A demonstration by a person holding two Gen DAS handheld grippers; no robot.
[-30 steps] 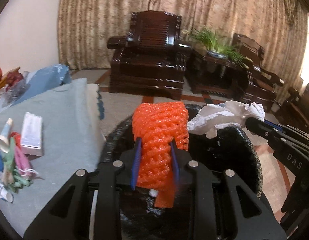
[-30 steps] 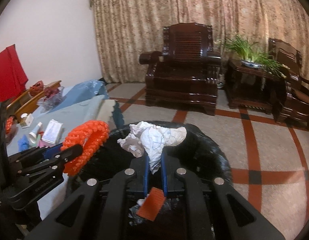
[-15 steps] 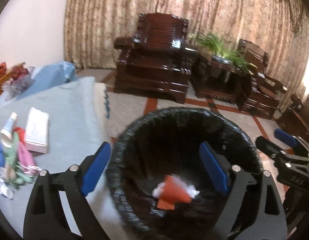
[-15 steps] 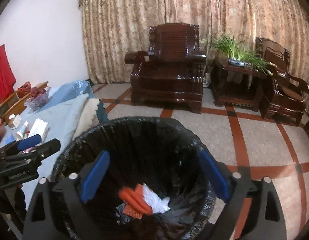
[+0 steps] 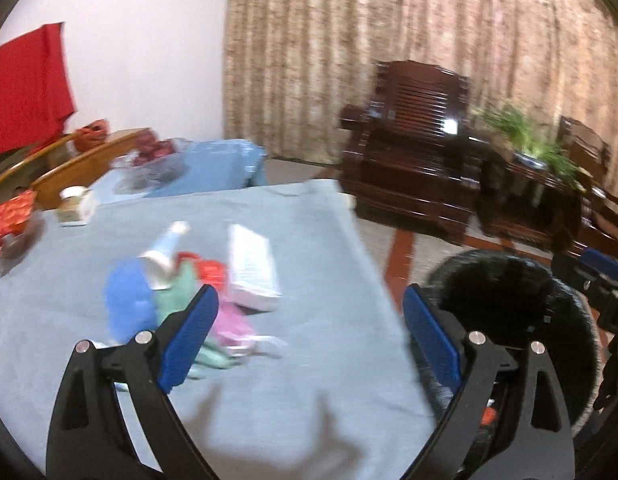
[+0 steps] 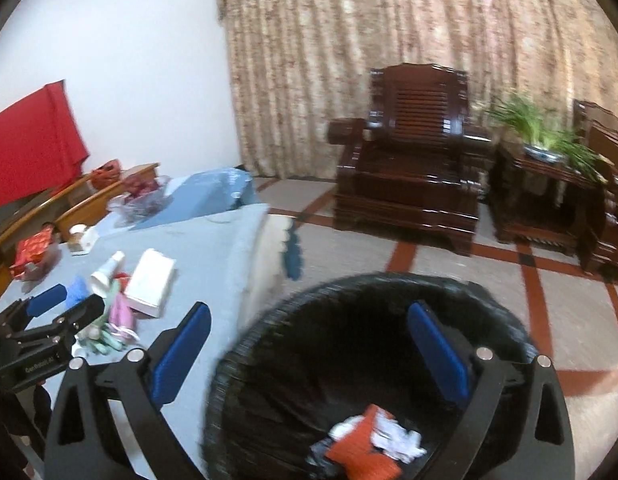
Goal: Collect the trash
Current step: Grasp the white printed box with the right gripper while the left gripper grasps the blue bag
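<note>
Orange foam netting (image 6: 363, 446) and crumpled white tissue (image 6: 393, 438), a second ago clamped in the left and right claws over the bin, now lie together at the bottom of the black-lined trash bin (image 6: 269, 320). The left gripper (image 5: 309, 340) has its blue pads spread wide with nothing between them, and has swung left from the bin to face the blue-covered table (image 5: 309, 400), where a white box (image 5: 253, 268), a tube (image 5: 165, 256) and coloured scraps (image 5: 181, 300) remain. The right gripper (image 6: 309, 354) is opening, its jaws wide and empty above the bin's near rim, and has also shifted left.
</note>
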